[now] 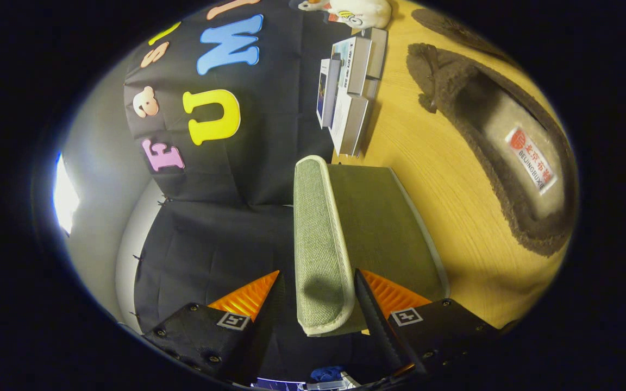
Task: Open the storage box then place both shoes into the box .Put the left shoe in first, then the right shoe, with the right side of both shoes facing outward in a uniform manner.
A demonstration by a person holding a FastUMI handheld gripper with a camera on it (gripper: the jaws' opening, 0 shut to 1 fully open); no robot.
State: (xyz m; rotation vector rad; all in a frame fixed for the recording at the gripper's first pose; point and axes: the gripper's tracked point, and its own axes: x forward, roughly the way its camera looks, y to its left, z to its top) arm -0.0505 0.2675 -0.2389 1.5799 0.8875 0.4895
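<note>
Straddling the grey-green fabric storage box's [370, 228] white-piped lid edge, the fingers [317, 282] sit spread open, fuzzy brown shoe [503, 157] beyond.

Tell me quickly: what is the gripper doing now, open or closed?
Gripper: open, fingers on either side of the box lid's edge, not pressing on it.

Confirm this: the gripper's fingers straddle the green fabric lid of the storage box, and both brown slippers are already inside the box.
Not right about the slippers. The gripper view shows the gripper straddling the green fabric lid, but the brown slipper lies on the wooden table beside the box, a second one beyond it.
</note>
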